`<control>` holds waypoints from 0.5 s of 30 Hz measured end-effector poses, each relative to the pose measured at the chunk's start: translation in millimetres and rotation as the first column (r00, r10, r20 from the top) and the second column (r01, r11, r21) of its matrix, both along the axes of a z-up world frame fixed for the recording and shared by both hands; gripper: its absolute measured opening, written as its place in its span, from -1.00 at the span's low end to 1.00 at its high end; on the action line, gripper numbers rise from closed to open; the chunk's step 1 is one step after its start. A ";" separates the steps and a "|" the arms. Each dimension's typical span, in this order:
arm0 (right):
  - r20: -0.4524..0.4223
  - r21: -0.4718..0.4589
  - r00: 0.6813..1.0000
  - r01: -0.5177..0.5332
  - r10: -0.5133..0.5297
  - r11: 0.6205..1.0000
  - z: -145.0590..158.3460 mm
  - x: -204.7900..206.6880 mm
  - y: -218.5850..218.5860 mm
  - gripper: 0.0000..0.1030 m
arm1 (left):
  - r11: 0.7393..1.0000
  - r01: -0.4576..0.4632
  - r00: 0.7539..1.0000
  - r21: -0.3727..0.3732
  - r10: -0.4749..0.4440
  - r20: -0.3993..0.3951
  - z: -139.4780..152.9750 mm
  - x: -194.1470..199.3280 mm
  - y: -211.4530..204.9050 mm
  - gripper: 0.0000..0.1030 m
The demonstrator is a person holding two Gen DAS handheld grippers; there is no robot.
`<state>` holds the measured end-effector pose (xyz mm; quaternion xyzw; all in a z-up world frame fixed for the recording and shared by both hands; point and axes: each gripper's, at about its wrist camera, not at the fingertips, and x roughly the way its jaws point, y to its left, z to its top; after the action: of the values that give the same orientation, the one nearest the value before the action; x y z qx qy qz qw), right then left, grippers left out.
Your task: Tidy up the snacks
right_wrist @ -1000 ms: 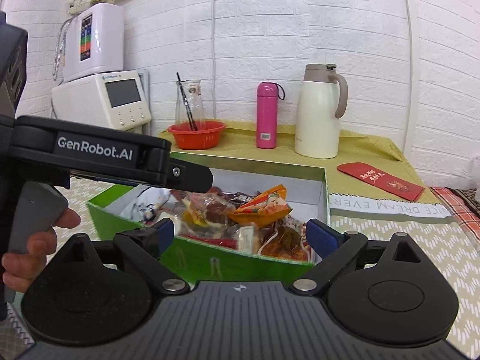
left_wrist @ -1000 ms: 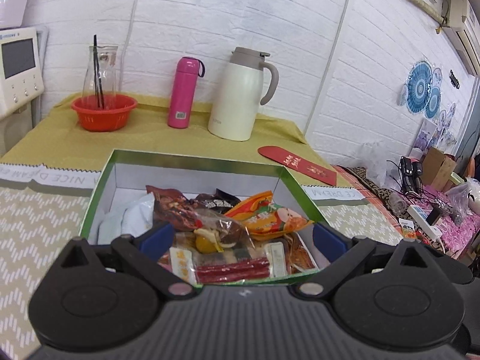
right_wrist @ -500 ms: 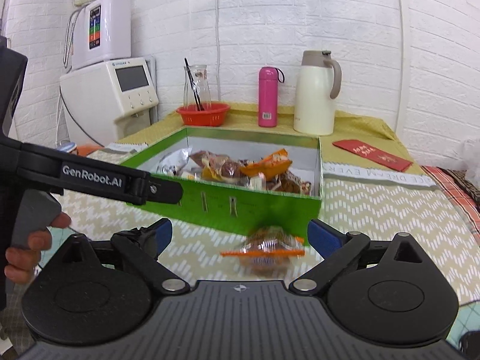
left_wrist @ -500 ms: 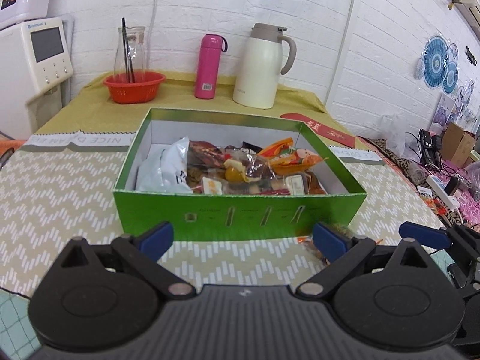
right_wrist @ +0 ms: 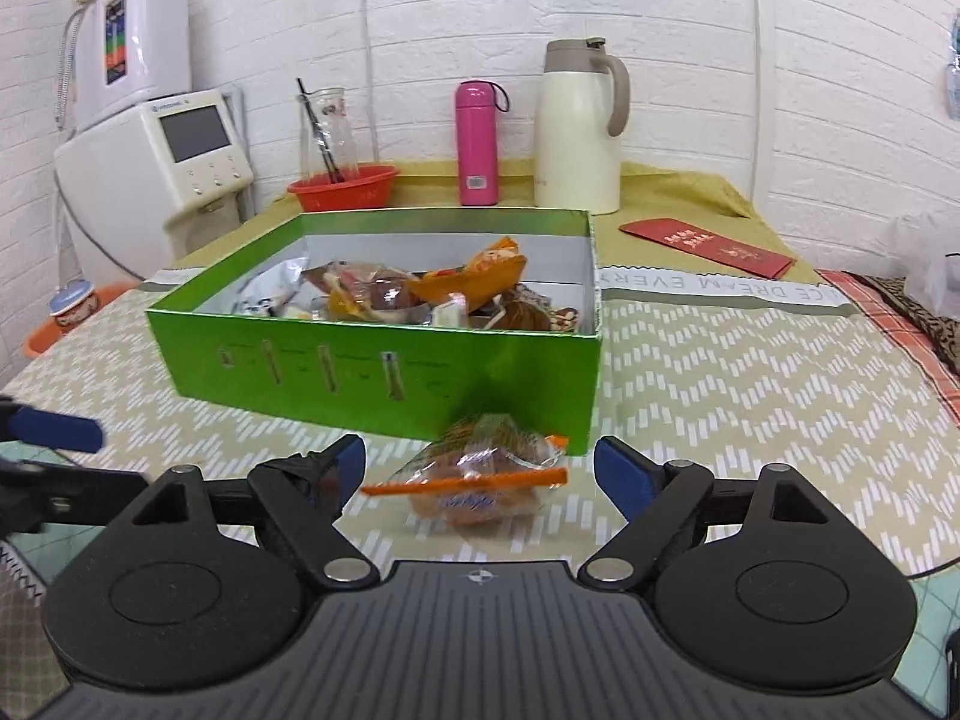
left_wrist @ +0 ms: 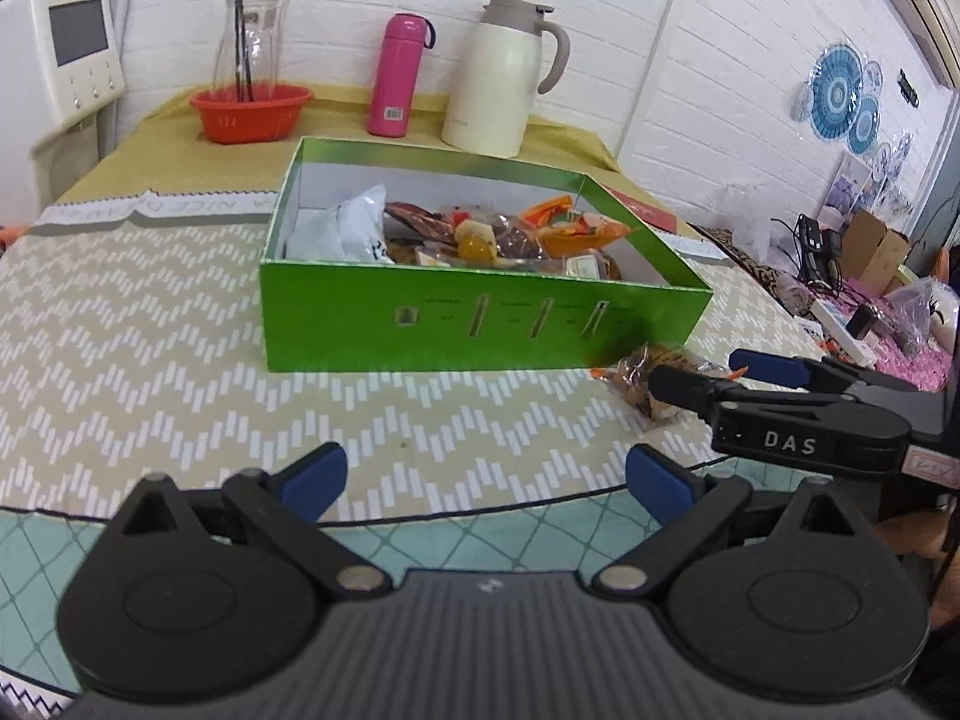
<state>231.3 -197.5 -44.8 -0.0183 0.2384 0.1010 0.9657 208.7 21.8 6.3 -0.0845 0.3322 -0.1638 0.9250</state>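
A green box (left_wrist: 480,324) holds several snack packets (left_wrist: 498,237) on the patterned tablecloth; it also shows in the right wrist view (right_wrist: 384,369). One clear snack packet with an orange strip (right_wrist: 486,480) lies on the cloth just in front of the box's right corner, also in the left wrist view (left_wrist: 651,375). My right gripper (right_wrist: 480,474) is open, its fingers either side of this packet without touching it; it shows in the left wrist view too (left_wrist: 714,375). My left gripper (left_wrist: 480,474) is open and empty above bare cloth, well short of the box.
At the back stand a red bowl with a glass jar (left_wrist: 252,111), a pink bottle (left_wrist: 399,81) and a white thermos jug (left_wrist: 501,75). A red envelope (right_wrist: 708,246) lies back right. A white appliance (right_wrist: 186,150) stands at the left. Clutter fills the far right (left_wrist: 864,294).
Both grippers have pulled back from over the box toward the table's near edge. The loose packet, unseen a second ago, now lies between my right gripper's open fingers.
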 end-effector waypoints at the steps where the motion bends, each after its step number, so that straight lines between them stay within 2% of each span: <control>1: -0.012 -0.007 1.000 0.001 -0.001 1.000 -2.5 2.8 0.2 1.00 | 1.000 -0.004 1.000 -0.019 0.004 -0.006 1.3 0.3 3.8 0.90; 2: -0.035 0.006 0.999 -0.011 0.011 1.000 -4.7 4.7 -0.5 0.83 | 0.999 -0.005 1.000 -0.036 0.005 -0.011 2.3 0.5 7.8 0.90; 4: -0.057 0.022 0.998 -0.041 0.042 0.999 -6.4 -0.6 -0.7 0.70 | 0.998 -0.001 1.000 -0.065 -0.001 -0.023 3.4 0.2 13.6 0.90; 7: -0.062 0.003 0.989 -0.132 0.132 0.991 -9.4 -18.1 9.6 0.67 | 0.996 0.020 0.999 -0.088 -0.022 -0.032 3.1 -1.4 14.9 0.90; 13: -0.068 0.004 0.954 -0.291 0.290 0.957 -9.5 -50.1 37.0 0.68 | 0.994 0.089 0.996 -0.071 -0.091 -0.025 -0.5 -12.2 0.3 0.90; 15: -0.063 -0.021 0.949 -0.311 0.309 0.950 -9.6 -56.7 45.4 0.72 | 0.991 0.124 0.992 -0.056 -0.125 -0.026 -2.8 -14.5 -6.9 0.90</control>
<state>174.6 -152.2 -54.4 -0.0673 0.2622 0.2482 0.9301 194.2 14.9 3.5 -0.0910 0.3457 -0.2288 0.9055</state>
